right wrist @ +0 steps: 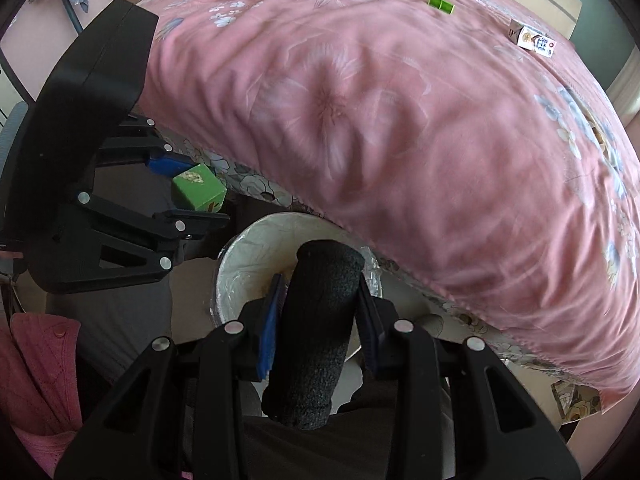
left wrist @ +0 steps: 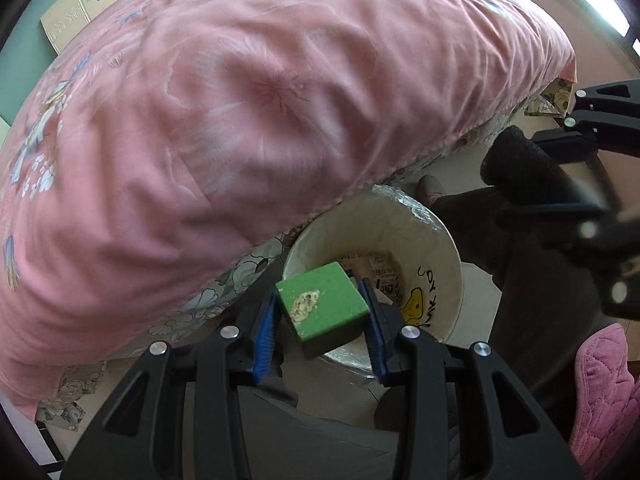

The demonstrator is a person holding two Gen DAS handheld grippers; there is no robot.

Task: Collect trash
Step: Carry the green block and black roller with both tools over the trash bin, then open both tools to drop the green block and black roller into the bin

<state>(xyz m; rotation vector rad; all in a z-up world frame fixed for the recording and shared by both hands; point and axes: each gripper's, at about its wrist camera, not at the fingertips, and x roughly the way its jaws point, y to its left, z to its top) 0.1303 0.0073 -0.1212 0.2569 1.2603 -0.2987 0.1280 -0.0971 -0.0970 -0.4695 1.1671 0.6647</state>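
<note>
My left gripper point(left wrist: 322, 312) is shut on a green box point(left wrist: 324, 306) with a torn patch on top and holds it over the rim of a white lined trash bin point(left wrist: 448, 252). My right gripper point(right wrist: 320, 312) is shut on a black foam cylinder point(right wrist: 316, 336) and holds it above the same bin point(right wrist: 240, 256). The left gripper with the green box point(right wrist: 198, 190) shows at the left of the right wrist view. The right gripper's cylinder point(left wrist: 520, 164) shows at the right of the left wrist view. Paper scraps point(left wrist: 384, 272) lie in the bin.
A bed with a pink floral quilt point(left wrist: 240, 120) overhangs the bin from the far side. A small bright green piece point(right wrist: 440, 4) and a small printed carton point(right wrist: 532, 38) lie on the quilt. A pink slipper point(left wrist: 600, 392) and dark trousers are close by.
</note>
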